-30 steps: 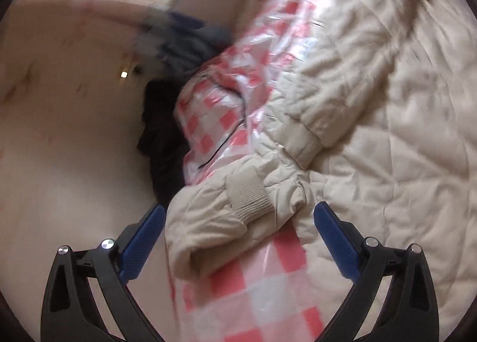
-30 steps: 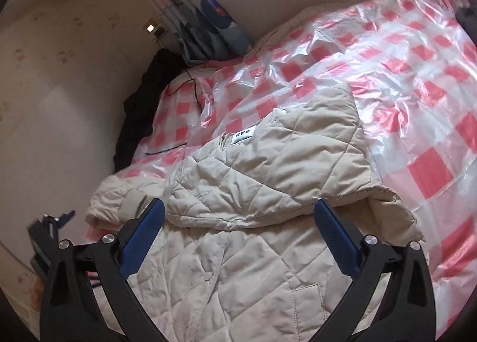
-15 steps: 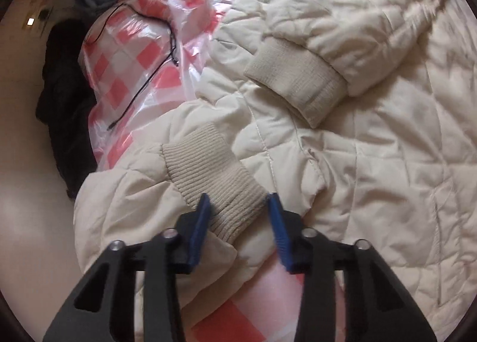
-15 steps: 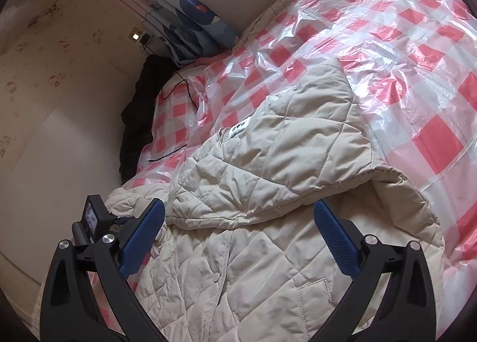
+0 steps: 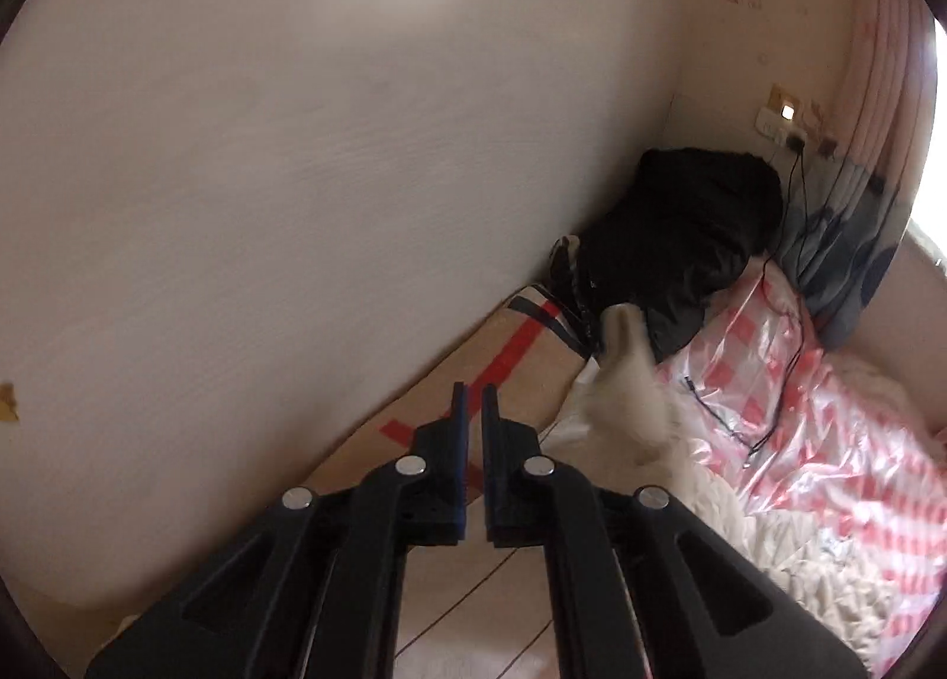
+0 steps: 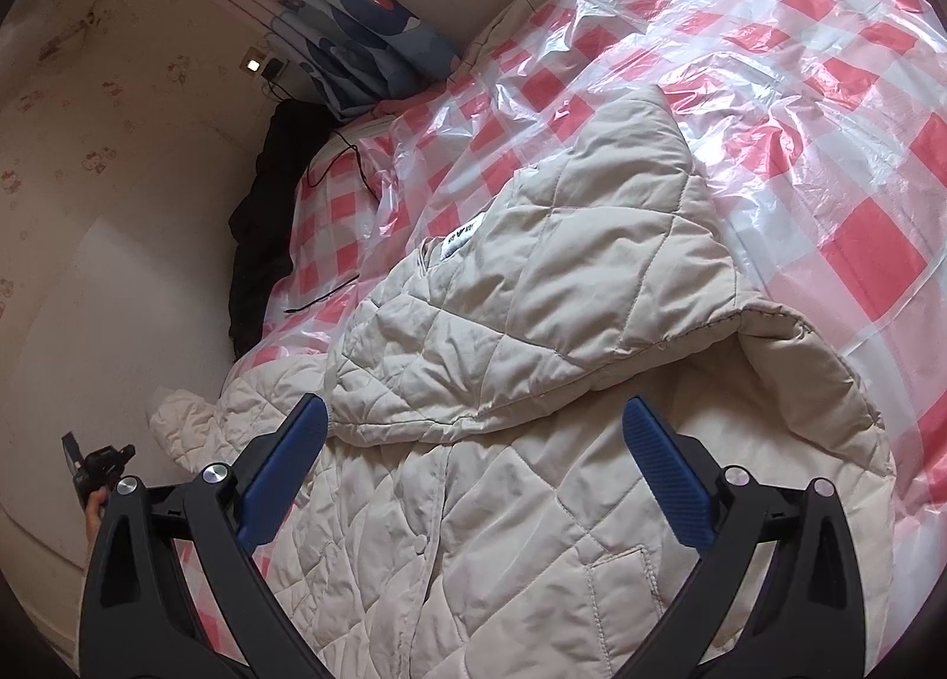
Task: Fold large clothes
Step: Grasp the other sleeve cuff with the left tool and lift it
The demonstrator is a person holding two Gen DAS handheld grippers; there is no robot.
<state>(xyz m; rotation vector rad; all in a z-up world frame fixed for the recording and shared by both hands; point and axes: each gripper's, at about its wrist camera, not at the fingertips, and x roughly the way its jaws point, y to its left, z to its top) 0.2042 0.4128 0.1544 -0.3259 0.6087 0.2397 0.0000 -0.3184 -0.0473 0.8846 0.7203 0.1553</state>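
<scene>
Beige quilted padded jacket [image 6: 532, 383] spread on red-and-white checked plastic sheet [image 6: 769, 57] over the bed, one side already folded in across the front, label showing. Left sleeve [image 5: 627, 383] trailing off the near bed edge, not yet tucked. Left gripper [image 5: 472, 401] aimed at the pale wall [image 5: 296, 176] and a taped cardboard box [image 5: 503, 359], jaws just closed to a narrow slit, nothing between them. Right gripper [image 6: 473, 442] spread wide above the jacket's middle, empty. Roughly halfway by the look of it: remaining sleeve, then body folds.
</scene>
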